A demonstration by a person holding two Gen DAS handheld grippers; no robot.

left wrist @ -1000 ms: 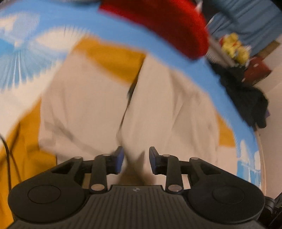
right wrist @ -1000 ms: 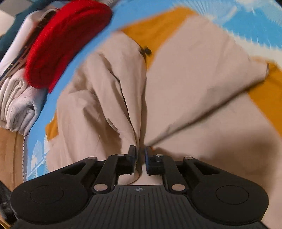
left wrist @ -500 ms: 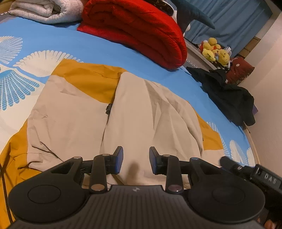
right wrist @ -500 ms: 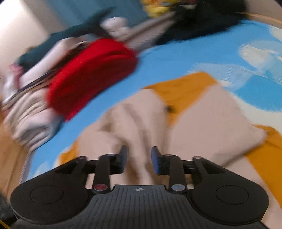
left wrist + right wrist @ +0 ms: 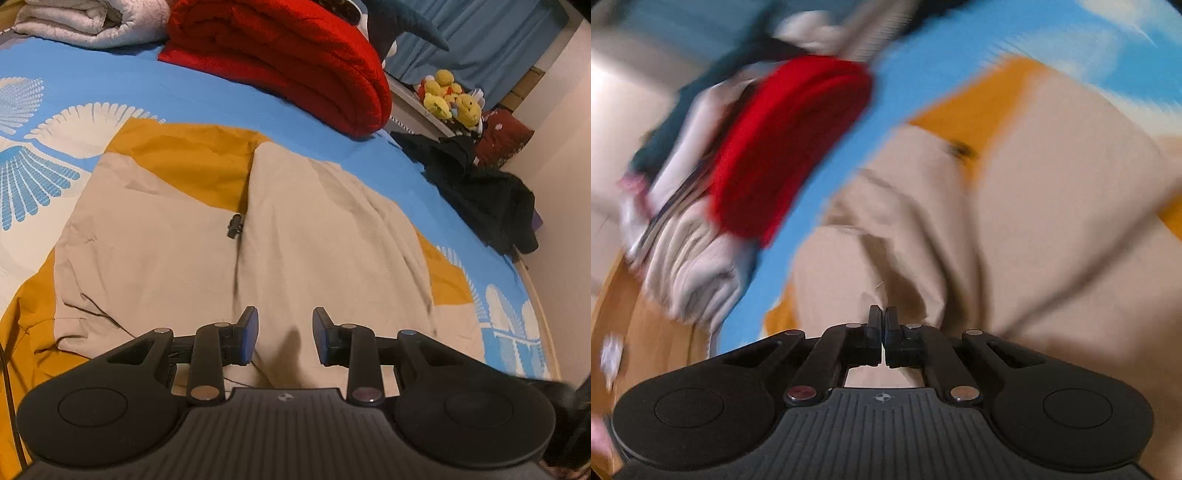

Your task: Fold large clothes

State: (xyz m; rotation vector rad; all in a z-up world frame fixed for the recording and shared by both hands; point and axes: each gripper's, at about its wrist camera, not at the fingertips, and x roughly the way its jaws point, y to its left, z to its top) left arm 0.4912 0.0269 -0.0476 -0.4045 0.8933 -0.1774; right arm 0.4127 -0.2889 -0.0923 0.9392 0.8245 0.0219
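The jacket (image 5: 303,236), a large beige-and-mustard garment of smooth matte woven cloth, lies spread flat on the bed (image 5: 207,92) in front of me, its two beige front panels meeting along a dark zip line with a small black zip pull (image 5: 234,226). Mustard fabric shows at the collar end and along both outer edges. Soft creases run down the panel on the right of my left view; the other panel has a few sharp folds near its lower corner. The bedsheet is bright blue with white fan-shaped feather prints.

My left tool (image 5: 284,339) hangs just over the near hem, its blue-padded fingers partly apart with nothing between them. My right tool (image 5: 884,338) has its jaws closed together at a bunched ridge of the beige cloth; that view is smeared with blur, so I cannot tell whether any fabric is pinched.

Beyond the jacket sits a thick, plush red blanket (image 5: 295,62), folded into rounded layers, with a folded white fleecy blanket (image 5: 92,22) beside it. A crumpled black garment (image 5: 480,192) lies near the bed's far edge, and yellow plush toys (image 5: 448,98) sit on a ledge behind it.
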